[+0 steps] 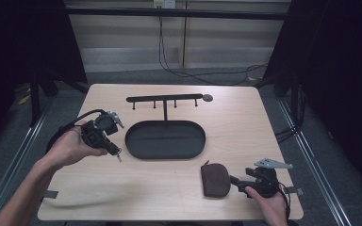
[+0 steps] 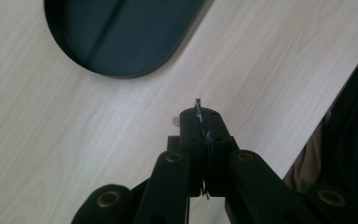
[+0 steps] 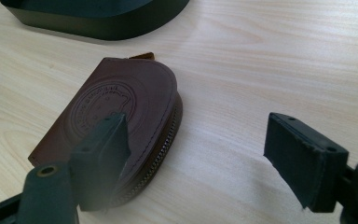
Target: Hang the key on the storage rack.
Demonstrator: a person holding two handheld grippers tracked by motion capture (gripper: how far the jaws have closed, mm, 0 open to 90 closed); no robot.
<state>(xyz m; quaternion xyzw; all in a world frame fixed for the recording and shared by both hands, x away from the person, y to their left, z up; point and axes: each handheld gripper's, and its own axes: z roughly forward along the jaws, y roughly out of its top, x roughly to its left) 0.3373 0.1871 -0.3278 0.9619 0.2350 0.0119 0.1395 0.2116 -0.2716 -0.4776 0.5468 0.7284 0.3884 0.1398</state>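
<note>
A thin metal key point(image 2: 198, 108) is clamped in the left gripper point(image 1: 116, 153), held above the counter point(image 1: 245, 122) just left of the black oval tray point(image 1: 165, 140). The right gripper point(image 3: 200, 154) is held w/ jaws apart, one pad resting on the brown leather pouch point(image 3: 121, 100) (lying flat, near the counter's front edge).

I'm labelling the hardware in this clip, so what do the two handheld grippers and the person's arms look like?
Both grippers are black. The left gripper has black linkage arms with brass-coloured pivot rivets, flat black pads and a black cable looping from its body. The right gripper carries a grey three-cornered plate on top, and its rectangular black pads have small screw holes. The person's forearms are bare, with no sleeves in view.
</note>
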